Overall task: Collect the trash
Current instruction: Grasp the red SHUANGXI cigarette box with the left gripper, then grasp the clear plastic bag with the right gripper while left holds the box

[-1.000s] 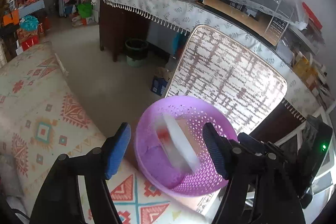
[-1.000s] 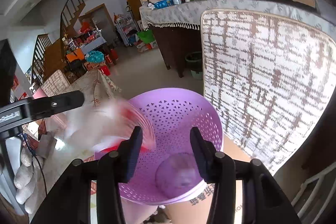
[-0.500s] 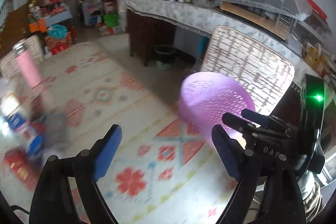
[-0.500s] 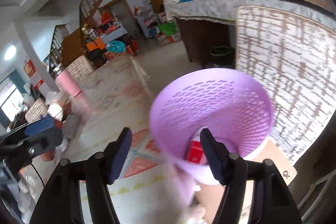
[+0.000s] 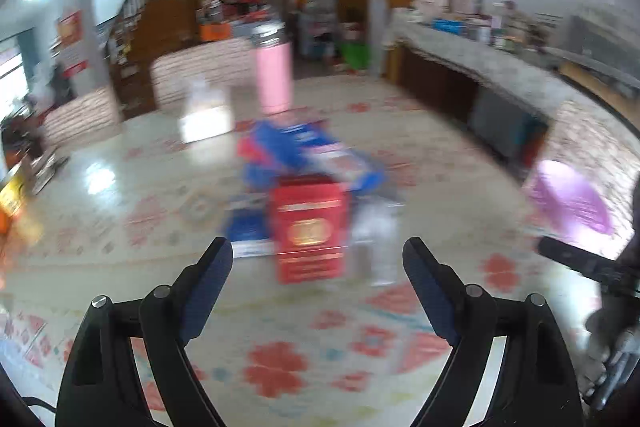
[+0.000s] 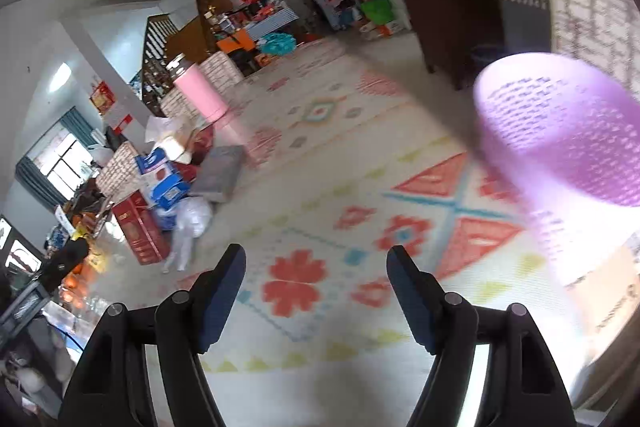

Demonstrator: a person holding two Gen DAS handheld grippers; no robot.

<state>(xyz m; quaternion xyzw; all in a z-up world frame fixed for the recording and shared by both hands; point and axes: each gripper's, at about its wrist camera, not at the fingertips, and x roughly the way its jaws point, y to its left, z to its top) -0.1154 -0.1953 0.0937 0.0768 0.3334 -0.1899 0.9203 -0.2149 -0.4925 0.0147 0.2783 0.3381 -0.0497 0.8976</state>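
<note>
Both grippers had swung away from the purple basket (image 6: 560,131), which a second earlier sat right in front of their jaws and now lay off to the right edge of each view. From the left wrist camera, going left to right, the left gripper (image 5: 318,279) pointed down at a patterned tablecloth-covered surface (image 5: 280,355) with its jaws wide apart and nothing between them; they had been opening earlier in the last second. Just beyond them stood a red box (image 5: 308,231), blurred, in front of a heap of blue packaging (image 5: 308,151), with a pale crumpled wrapper (image 5: 376,239) touching its right side. A pink tumbler (image 5: 273,71) stood upright farther back. From the right wrist camera, the same trash pile lay far to the left, the red box (image 6: 138,231) beside the wrapper (image 6: 188,223). The right gripper (image 6: 316,283) hung over bare cloth, its jaws apart and empty, having just been opening. The basket stood at the surface's right edge.
</note>
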